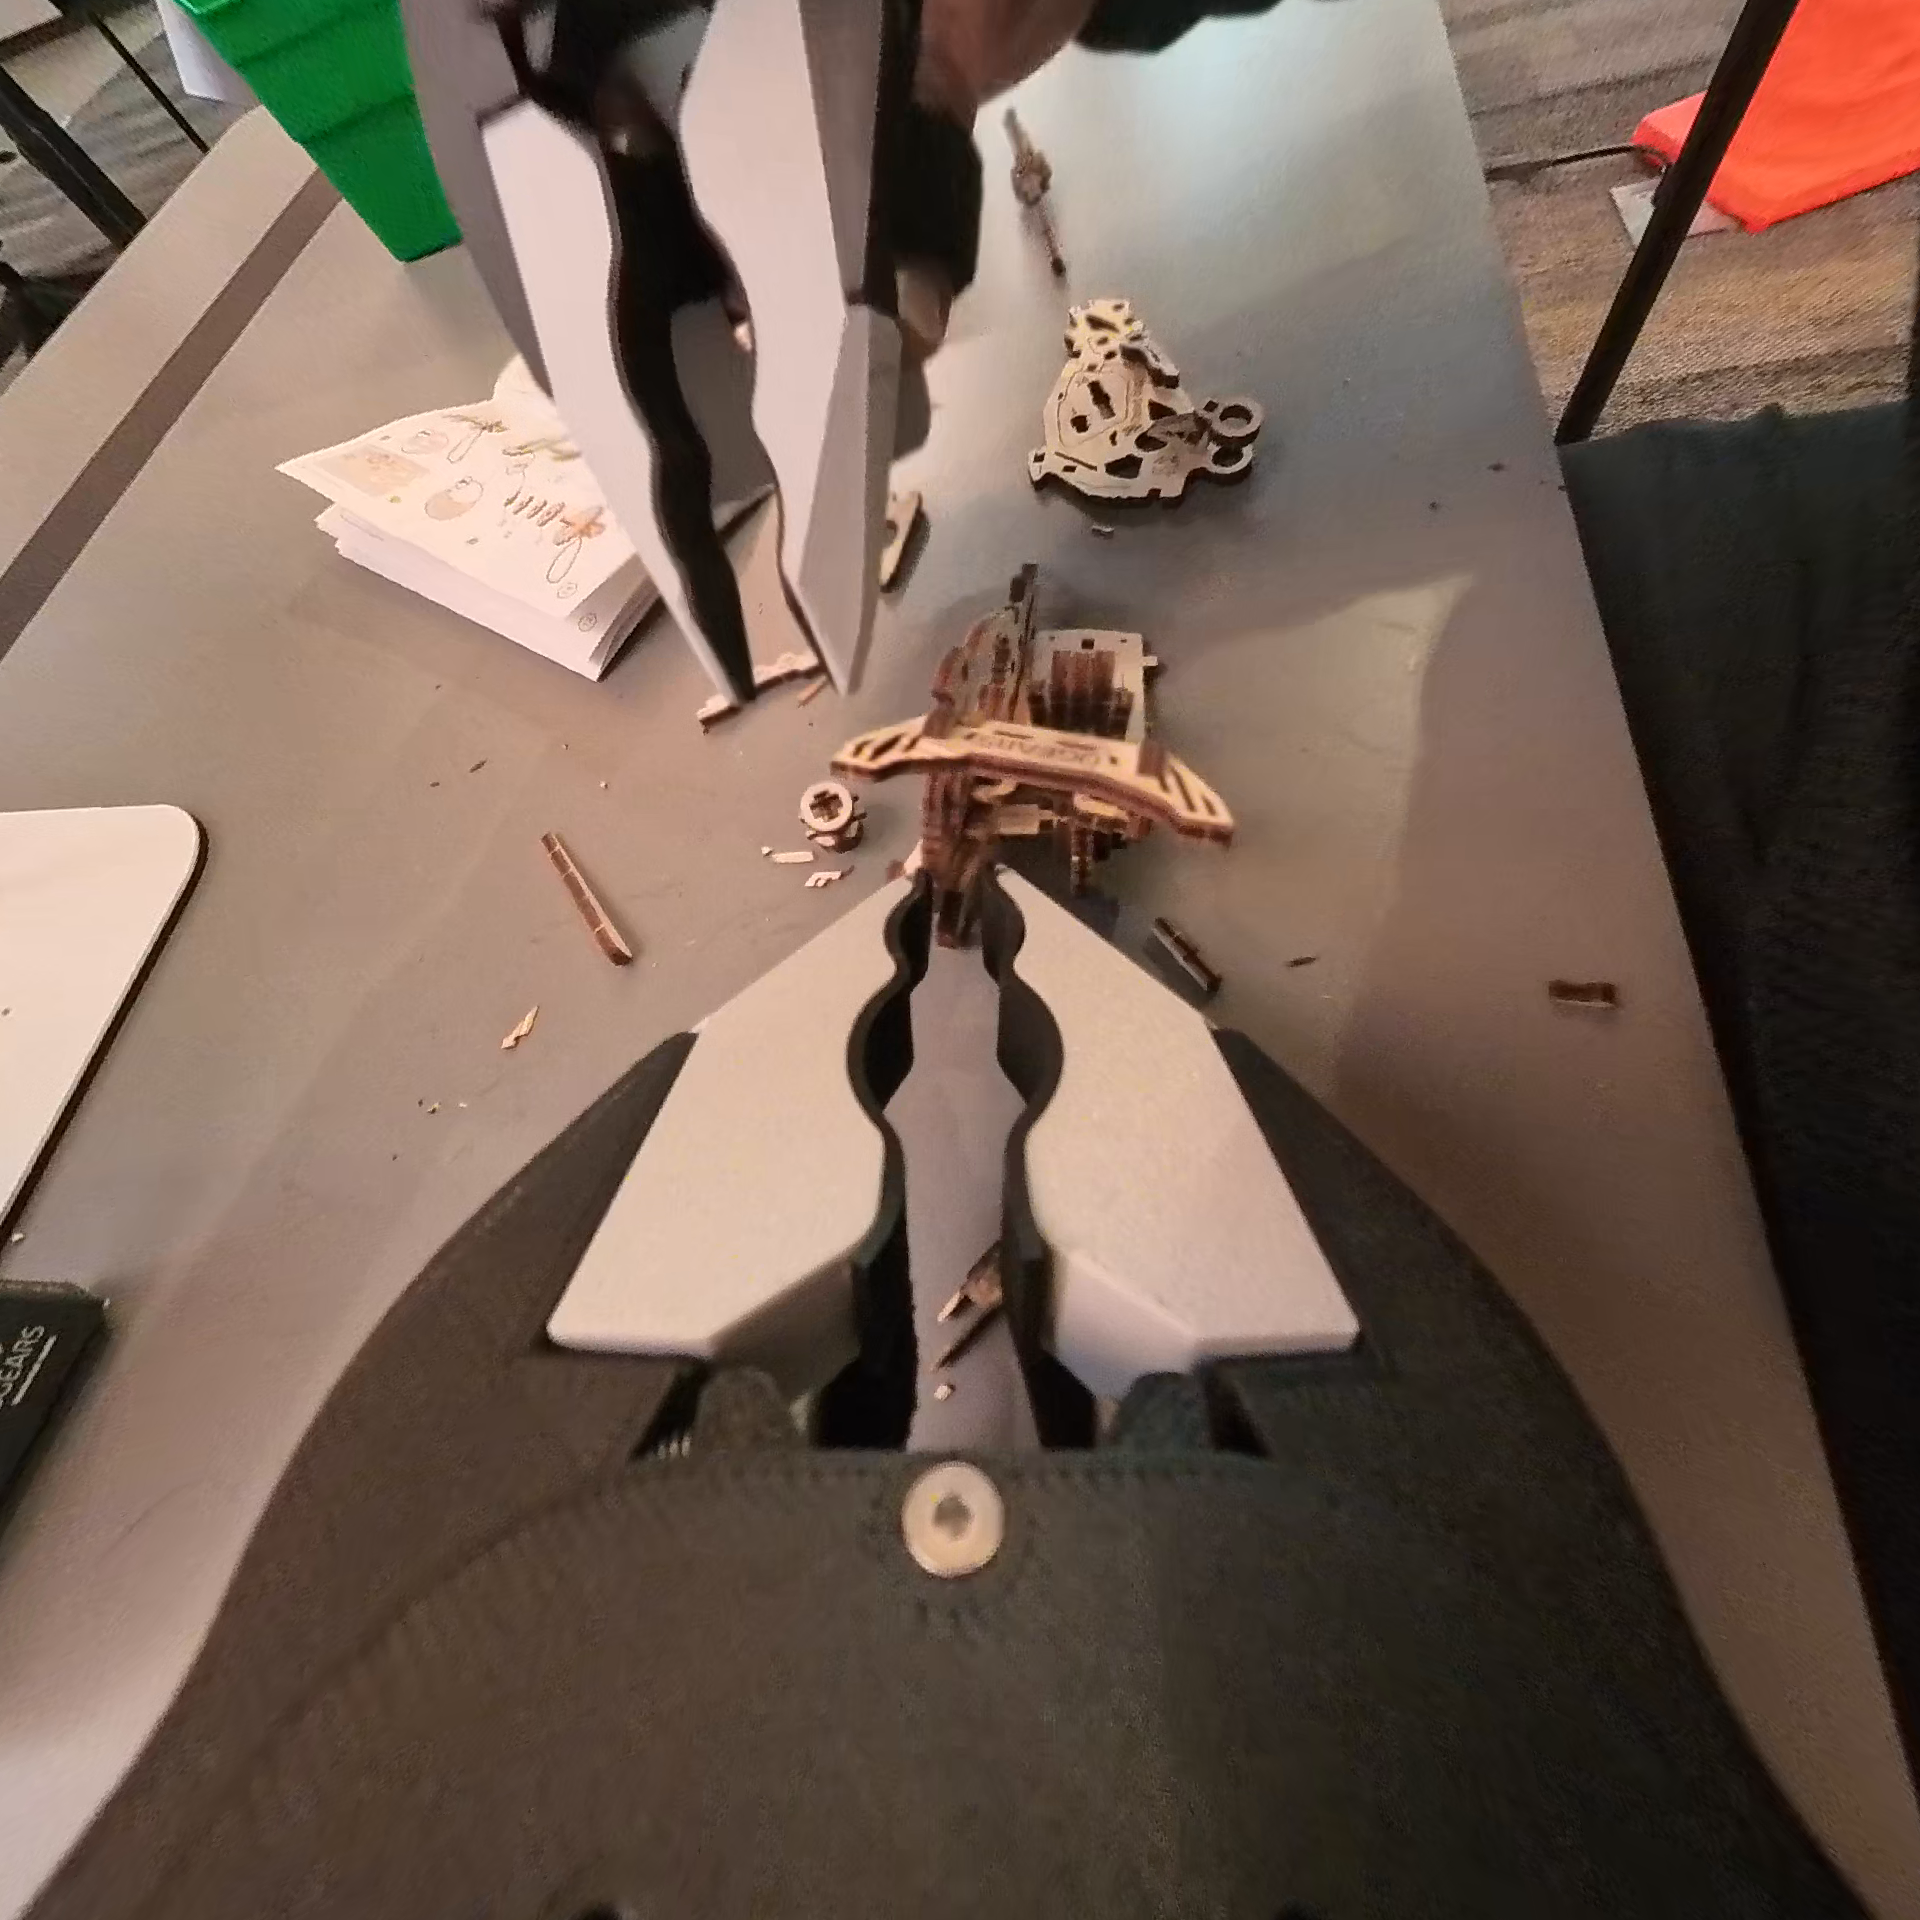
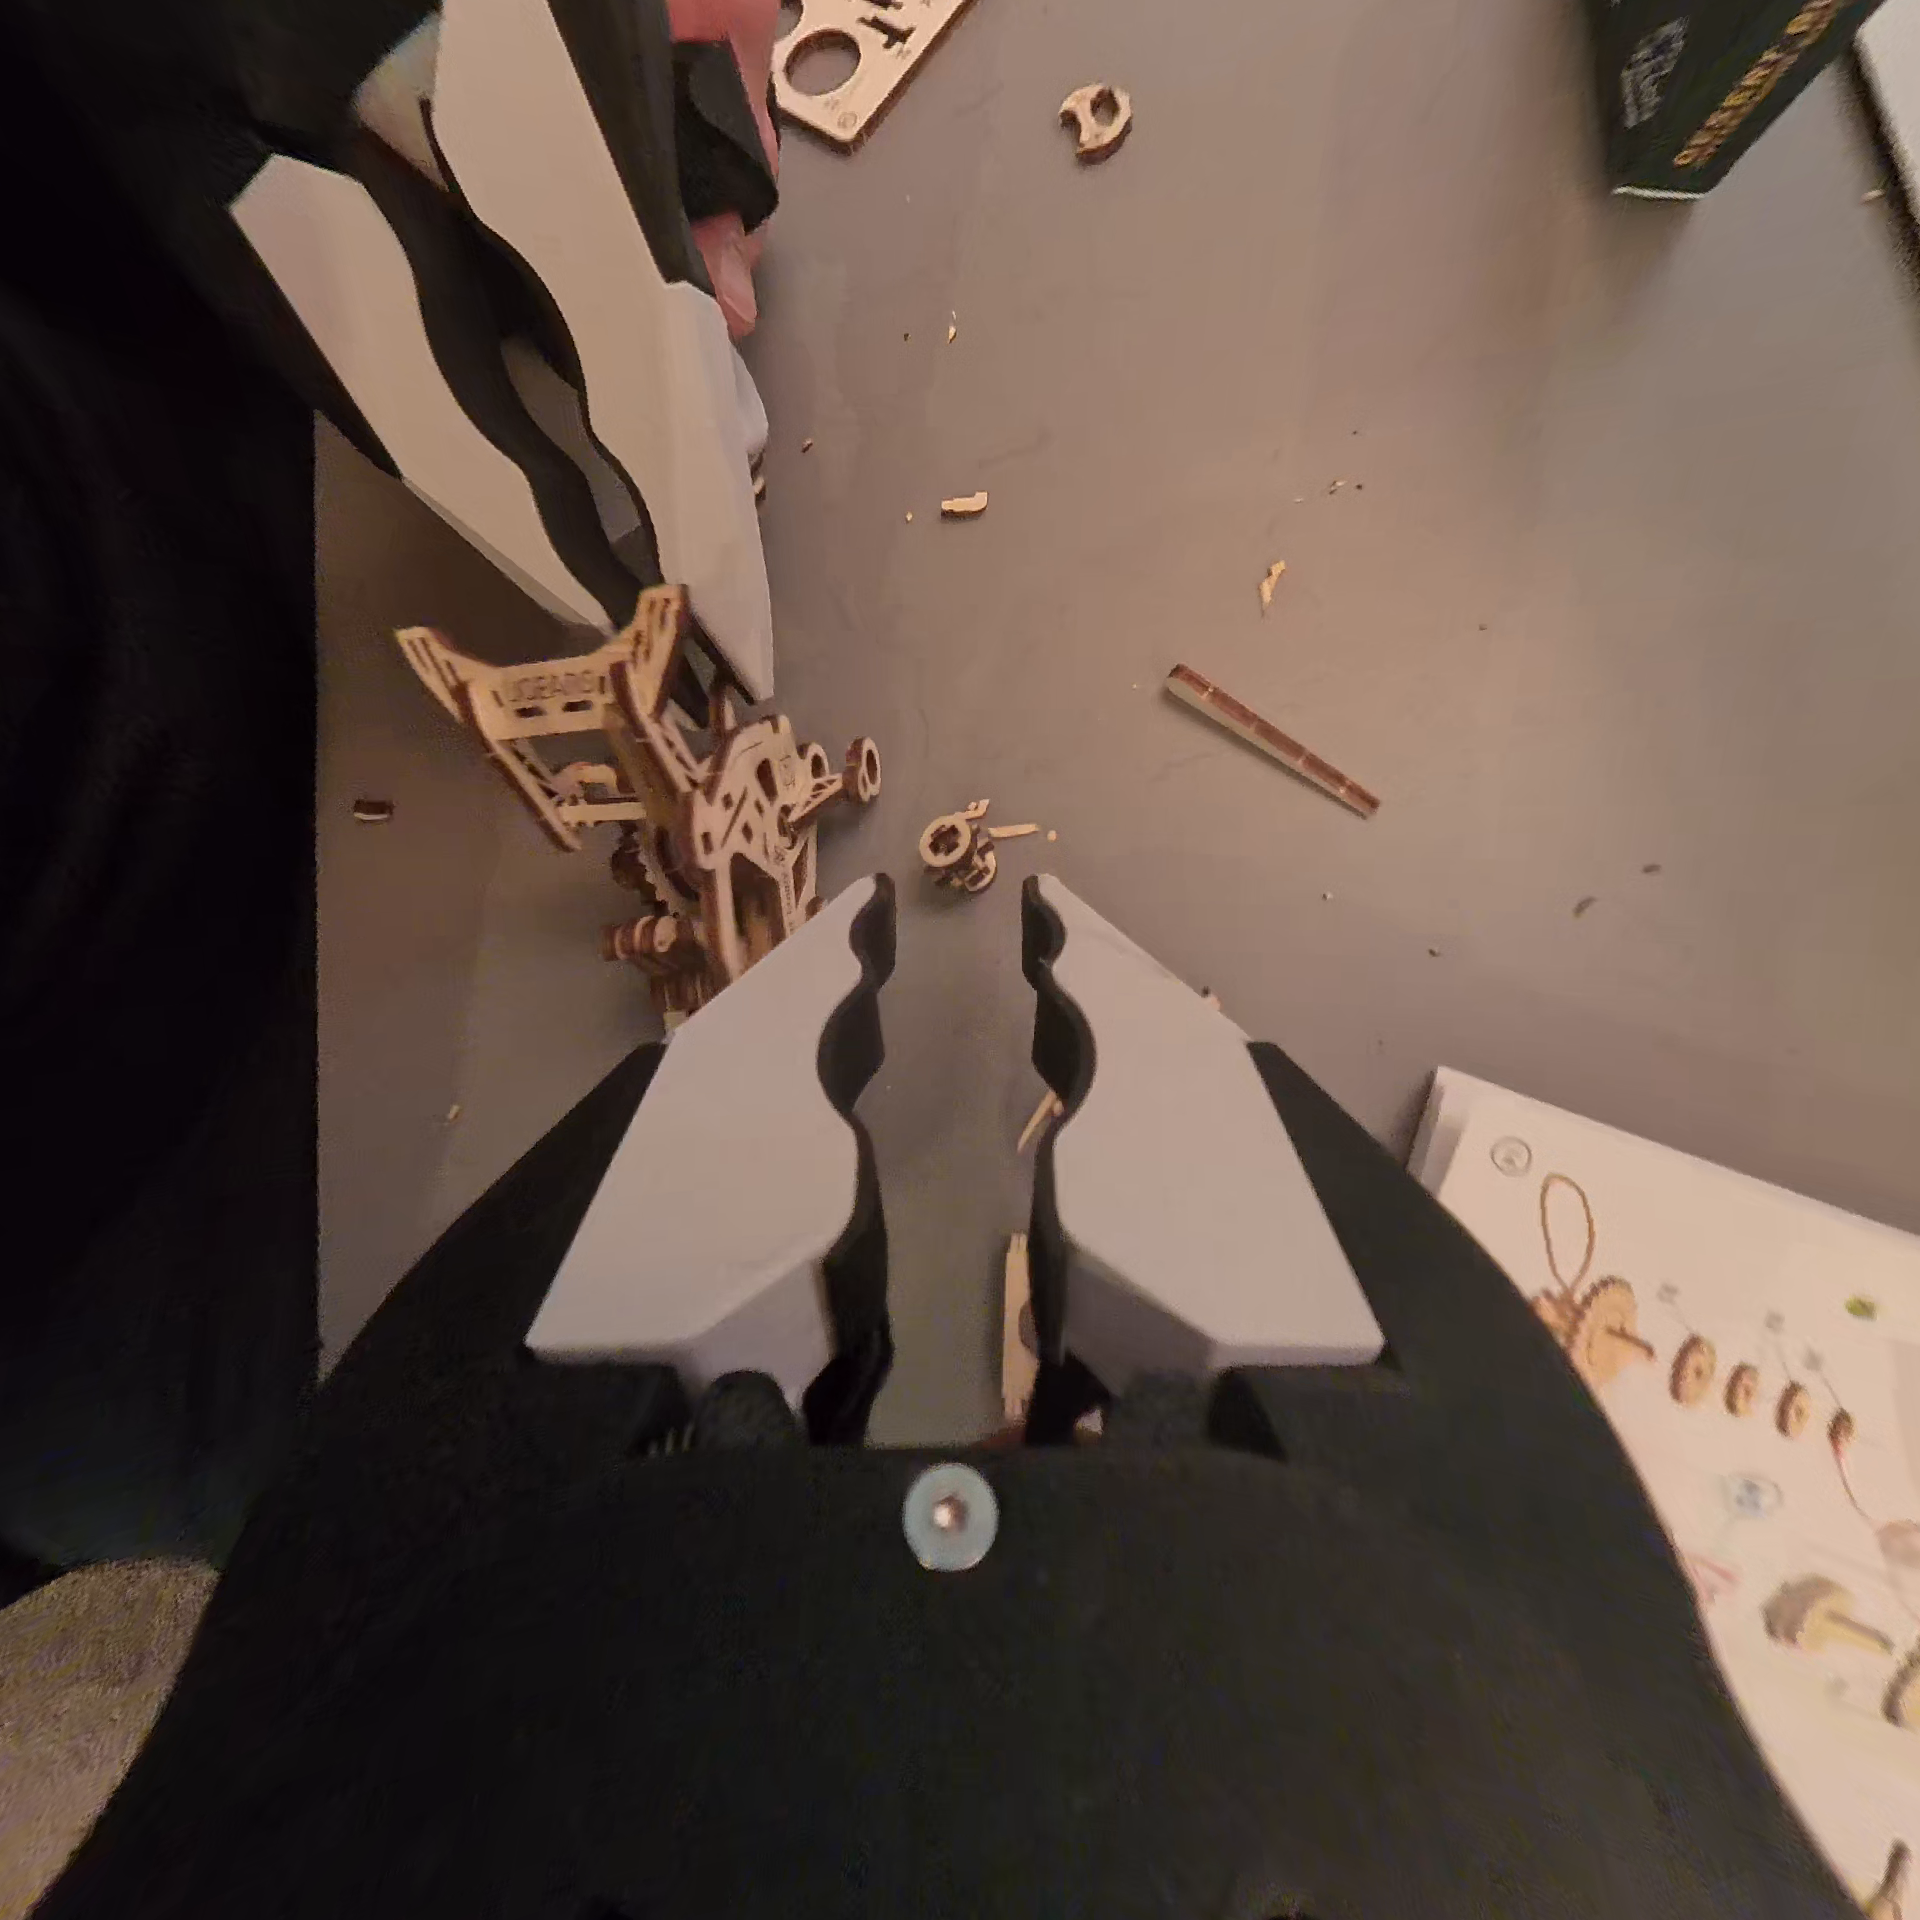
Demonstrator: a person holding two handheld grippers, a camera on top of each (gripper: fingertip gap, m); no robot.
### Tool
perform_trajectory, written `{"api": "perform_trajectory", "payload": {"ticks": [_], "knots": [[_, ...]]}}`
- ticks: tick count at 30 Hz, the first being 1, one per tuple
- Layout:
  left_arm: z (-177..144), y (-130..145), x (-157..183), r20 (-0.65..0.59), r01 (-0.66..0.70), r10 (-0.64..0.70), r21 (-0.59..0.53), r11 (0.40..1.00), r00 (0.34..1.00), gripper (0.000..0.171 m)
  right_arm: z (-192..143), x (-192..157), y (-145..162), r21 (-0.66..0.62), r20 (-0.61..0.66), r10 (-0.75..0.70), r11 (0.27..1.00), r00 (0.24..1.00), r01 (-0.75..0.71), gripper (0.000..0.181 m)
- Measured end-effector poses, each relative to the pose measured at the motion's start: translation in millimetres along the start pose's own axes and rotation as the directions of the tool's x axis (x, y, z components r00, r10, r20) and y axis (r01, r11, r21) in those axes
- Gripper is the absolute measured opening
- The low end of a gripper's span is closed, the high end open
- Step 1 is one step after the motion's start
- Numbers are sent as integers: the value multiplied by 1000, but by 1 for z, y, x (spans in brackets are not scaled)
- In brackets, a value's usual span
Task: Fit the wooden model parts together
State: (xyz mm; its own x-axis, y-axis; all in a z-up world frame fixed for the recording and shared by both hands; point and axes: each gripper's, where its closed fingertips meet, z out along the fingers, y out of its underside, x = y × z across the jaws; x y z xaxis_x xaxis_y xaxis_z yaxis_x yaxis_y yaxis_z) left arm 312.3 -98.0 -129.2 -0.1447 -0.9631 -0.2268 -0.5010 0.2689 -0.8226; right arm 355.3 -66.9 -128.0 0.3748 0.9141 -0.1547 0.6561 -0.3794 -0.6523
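From the left wrist view, the left gripper (image 1: 961,894) at frame centre is clamped on the near edge of the pale laser-cut wooden model (image 1: 1039,769) standing on the grey table (image 1: 1351,727). A small round wooden hub (image 1: 834,818) lies just left of the model. Toward the upper left, the right gripper (image 1: 795,681) hangs tip-down with a narrow gap between its fingers, holding nothing, beside a white instruction booklet (image 1: 468,530).

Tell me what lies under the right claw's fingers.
Under the right claw, bare grey table shows in the gap, with a small wooden ring just ahead. A pale wooden piece is partly hidden by one finger.
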Motion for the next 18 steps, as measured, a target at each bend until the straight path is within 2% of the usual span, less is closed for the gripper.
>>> {"api": "perform_trajectory", "payload": {"ticks": [5,9,13,18], "knots": [[2,2,2,-4,-13,13,-20,1000,1000,6,-24,-8,2,44,-46,48,998,998,-46,24],[3,4,1,7,-19,19,-33,999,1000,13,-27,-16,11,59,-81,76,996,994,-71,25],[4,6,0,13,-11,11,-44,999,1000,21,-19,-11,4,113,-123,109,989,986,-95,27],[9,12,2,-9,-10,9,-94,996,1000,23,6,-6,2,24,-136,66,998,989,-64,31]]}}
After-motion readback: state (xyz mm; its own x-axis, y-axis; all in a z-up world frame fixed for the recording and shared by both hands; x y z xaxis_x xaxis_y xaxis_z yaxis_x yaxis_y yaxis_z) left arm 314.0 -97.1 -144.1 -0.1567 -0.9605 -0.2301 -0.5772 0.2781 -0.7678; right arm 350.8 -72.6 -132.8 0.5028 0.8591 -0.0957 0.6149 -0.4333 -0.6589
